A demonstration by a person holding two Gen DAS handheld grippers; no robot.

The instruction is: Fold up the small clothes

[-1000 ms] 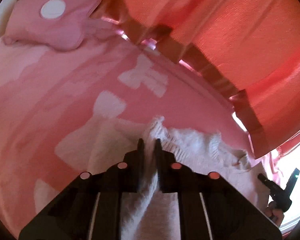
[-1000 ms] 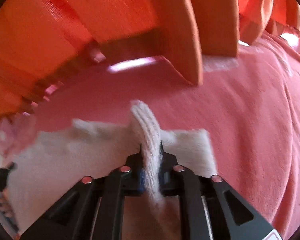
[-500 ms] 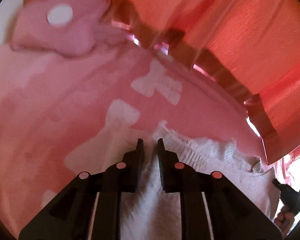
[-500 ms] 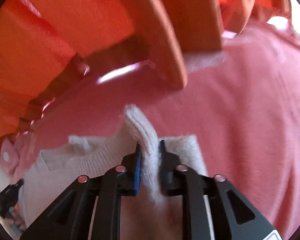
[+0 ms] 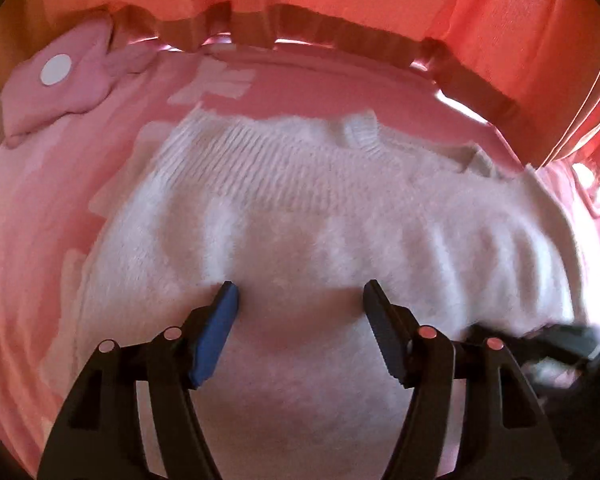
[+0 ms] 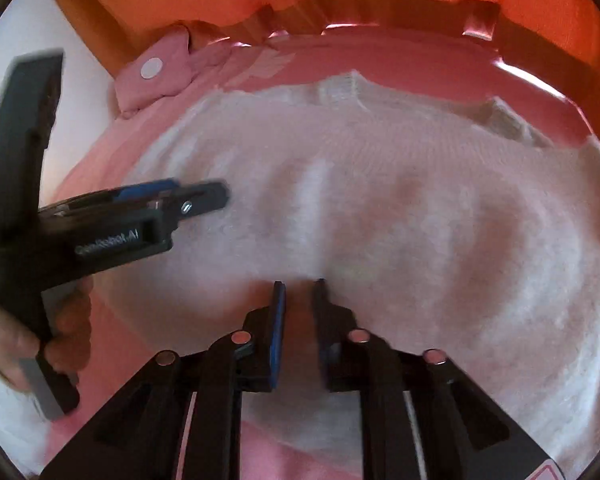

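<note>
A small white knitted sweater point(image 5: 320, 220) lies spread on a pink blanket point(image 5: 28, 240); it also shows in the right wrist view point(image 6: 400, 200). My left gripper point(image 5: 300, 300) is open, jaws wide apart, just above the sweater's near part and holding nothing. It also shows from the side in the right wrist view point(image 6: 204, 196), at the sweater's left part. My right gripper point(image 6: 299, 292) hovers over the sweater's near edge with a narrow gap between its jaws; nothing shows between them.
A pink pillow with a white dot point(image 5: 60, 84) lies at the blanket's far left corner, also in the right wrist view point(image 6: 152, 72). An orange curtain point(image 5: 380, 0) hangs along the far side. The person's hand point(image 6: 16, 340) holds the left gripper's handle.
Both grippers let go of the sweater's edge and pulled back toward me. The left jaws opened wide. The sweater now lies spread out on the blanket.
</note>
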